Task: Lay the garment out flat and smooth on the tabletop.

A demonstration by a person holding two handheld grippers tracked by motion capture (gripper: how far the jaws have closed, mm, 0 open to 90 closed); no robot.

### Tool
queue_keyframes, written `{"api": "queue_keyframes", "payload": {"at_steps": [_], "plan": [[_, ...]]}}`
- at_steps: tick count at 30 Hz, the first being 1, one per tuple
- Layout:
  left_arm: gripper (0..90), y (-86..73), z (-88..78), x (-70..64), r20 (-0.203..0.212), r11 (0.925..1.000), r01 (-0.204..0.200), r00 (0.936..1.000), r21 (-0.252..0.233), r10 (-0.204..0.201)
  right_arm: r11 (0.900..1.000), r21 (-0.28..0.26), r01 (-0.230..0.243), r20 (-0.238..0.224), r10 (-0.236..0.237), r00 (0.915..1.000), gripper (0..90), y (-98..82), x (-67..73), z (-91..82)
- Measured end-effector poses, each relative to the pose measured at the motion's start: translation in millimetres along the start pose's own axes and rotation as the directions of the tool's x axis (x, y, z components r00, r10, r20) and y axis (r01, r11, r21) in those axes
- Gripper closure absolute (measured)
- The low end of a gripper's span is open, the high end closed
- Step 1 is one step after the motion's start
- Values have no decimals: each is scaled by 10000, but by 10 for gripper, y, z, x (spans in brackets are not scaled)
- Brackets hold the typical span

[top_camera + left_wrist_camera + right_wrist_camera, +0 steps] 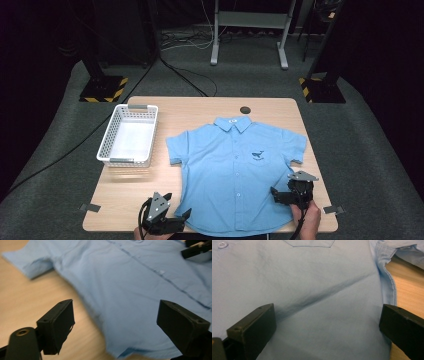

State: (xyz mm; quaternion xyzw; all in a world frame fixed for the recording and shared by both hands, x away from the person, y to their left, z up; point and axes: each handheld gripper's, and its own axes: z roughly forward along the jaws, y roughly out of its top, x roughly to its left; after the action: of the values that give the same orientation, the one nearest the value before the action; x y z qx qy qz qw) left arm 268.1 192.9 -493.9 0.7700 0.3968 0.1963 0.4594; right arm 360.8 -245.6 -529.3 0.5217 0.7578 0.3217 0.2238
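A light blue short-sleeved shirt lies flat and buttoned on the wooden table, collar at the far side, with a small whale print on the chest pocket. My left gripper is at the shirt's near left hem corner. In the left gripper view its jaws stand wide open over the shirt's edge, with nothing pinched. My right gripper rests at the shirt's near right side, held by a hand. In the right gripper view it is open above the cloth, near the side seam.
A white plastic basket sits with nothing in it at the table's left. A round cable hole lies at the far edge. Bare wood shows left of the shirt. Desk legs and cables stand on the floor beyond.
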Motion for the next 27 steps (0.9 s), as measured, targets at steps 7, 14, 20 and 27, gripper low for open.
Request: {"api": "queue_keyframes", "payload": {"at_steps": [7,14,20,27], "plan": [[109,344,457,-235,809,9842,-1283,9896,1223,1189,10000,-1,-1,0,1,10000,2,0,0,0],[112,274,749,-337,826,9535,-1727,9842,2471,1568,10000,-1,1,-1,-1,10000,2,0,0,0],[115,128,778,-246,782,9422,-1446,9889,3021,1267,10000,-2,-2,3,2,10000,2,0,0,0],[114,-3,659,-152,566,9570,-1177,9927,2650,1064,10000,-3,-8,12,8,10000,2,0,0,0]]}}
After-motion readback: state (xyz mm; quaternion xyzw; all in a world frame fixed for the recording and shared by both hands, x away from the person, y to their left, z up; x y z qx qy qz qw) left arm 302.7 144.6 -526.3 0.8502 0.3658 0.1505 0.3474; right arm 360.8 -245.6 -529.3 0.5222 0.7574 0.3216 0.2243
